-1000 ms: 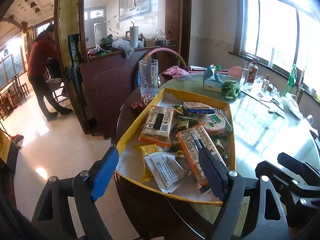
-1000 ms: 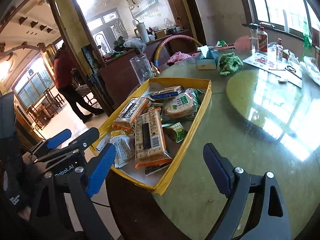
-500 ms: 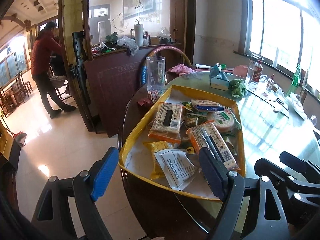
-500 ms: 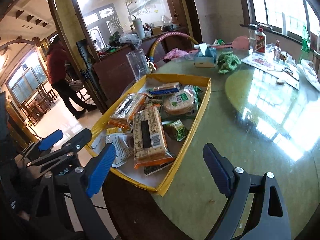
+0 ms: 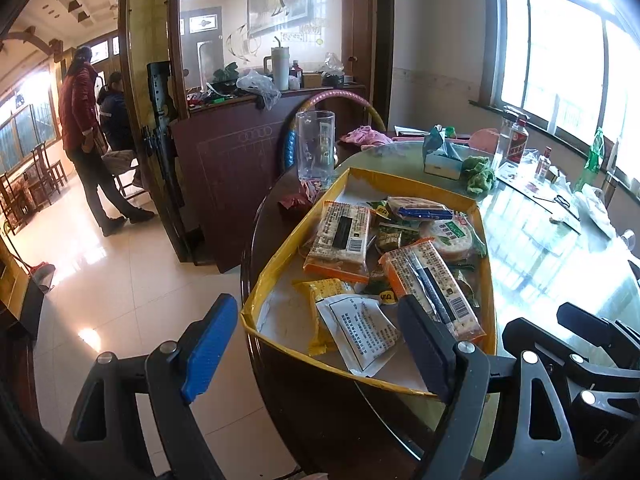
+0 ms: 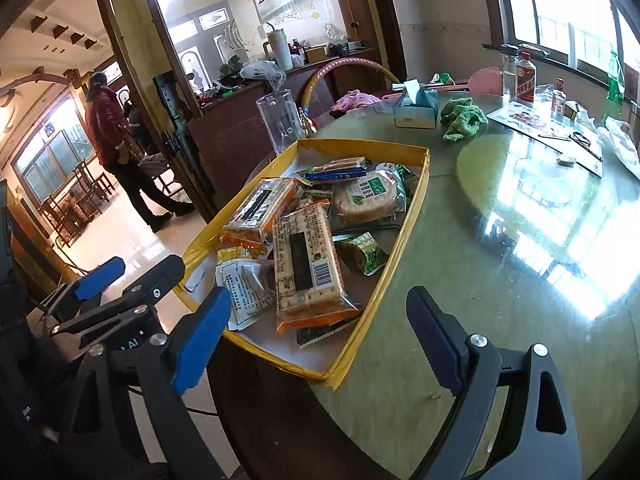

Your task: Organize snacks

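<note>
A shallow yellow tray [image 5: 280, 264] sits at the near edge of the round table and holds several snack packs. Among them are two long cracker packs [image 5: 340, 236] [image 5: 428, 284], a round rice-cake pack [image 5: 448, 234], a blue bar [image 5: 424, 212], a white sachet [image 5: 360, 328] and a yellow packet [image 5: 320, 292]. My left gripper [image 5: 316, 348] hangs open just short of the tray's near rim, holding nothing. My right gripper [image 6: 318, 340] is open too, over the tray's [image 6: 412, 216] near right corner. Small green packets [image 6: 364, 256] lie beside the cracker pack [image 6: 306, 264].
A tall clear glass [image 5: 315, 148] stands behind the tray. Farther back on the glossy table [image 6: 500, 280] are a tissue box [image 5: 440, 160], a green cloth [image 5: 478, 174] and bottles [image 5: 518, 144]. A dark cabinet [image 5: 232, 168] and a person in red [image 5: 80, 120] are to the left, over tiled floor.
Both cameras have shifted slightly, so the tray sits a little further right in the left wrist view. Both grippers stay open and hold nothing. The person in red has straightened up.
</note>
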Tool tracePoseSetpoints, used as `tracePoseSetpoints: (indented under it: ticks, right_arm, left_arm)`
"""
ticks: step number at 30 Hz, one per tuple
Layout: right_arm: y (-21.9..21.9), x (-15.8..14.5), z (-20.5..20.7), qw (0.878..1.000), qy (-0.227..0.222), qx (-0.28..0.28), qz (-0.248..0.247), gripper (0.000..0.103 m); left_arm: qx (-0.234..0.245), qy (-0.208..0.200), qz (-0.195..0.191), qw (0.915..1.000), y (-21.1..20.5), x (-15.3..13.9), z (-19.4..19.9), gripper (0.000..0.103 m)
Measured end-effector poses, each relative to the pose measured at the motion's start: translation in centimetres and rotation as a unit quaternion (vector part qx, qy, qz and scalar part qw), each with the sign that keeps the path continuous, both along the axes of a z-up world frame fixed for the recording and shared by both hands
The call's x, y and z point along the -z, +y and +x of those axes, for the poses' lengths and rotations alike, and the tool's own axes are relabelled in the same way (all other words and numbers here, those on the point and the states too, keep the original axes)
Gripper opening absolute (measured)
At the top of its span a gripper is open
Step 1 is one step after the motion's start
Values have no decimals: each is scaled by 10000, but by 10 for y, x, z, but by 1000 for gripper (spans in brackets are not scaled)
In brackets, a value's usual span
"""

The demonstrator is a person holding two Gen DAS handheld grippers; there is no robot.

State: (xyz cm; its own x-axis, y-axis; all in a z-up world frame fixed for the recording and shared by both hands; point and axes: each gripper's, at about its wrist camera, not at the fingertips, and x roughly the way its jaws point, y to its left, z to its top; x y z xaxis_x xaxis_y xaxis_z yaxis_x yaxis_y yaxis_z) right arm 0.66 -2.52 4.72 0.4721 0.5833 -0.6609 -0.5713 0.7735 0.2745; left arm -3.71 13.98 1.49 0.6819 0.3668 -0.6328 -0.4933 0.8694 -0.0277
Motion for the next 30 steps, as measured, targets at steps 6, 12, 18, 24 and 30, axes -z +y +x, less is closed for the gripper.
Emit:
tracePoseSetpoints:
  ticks: [6,12,18,24,30]
  right_arm:
    - [2,-2,-3,10000,-19,-1,-1,89]
    - [1,-4,-2,9999,-12,103,-93,89]
    - [0,-4,1,9986,-2,417,-339,89]
    - [9,-1,4,9982,29,441,-405,89]
    - [17,2,6,9978,39,446,-485,89]
  left_arm:
    - [77,-18,-7,10000,-1,-2,-1,82]
    - [312,5,-49,9995,-2,-1,1,82]
    - [1085,-44,-328,9935,7,1,6,82]
    - [1348,-26,-273,9905,12,7,5,82]
    - [1514,-9,-436,9875,24,13,9,82]
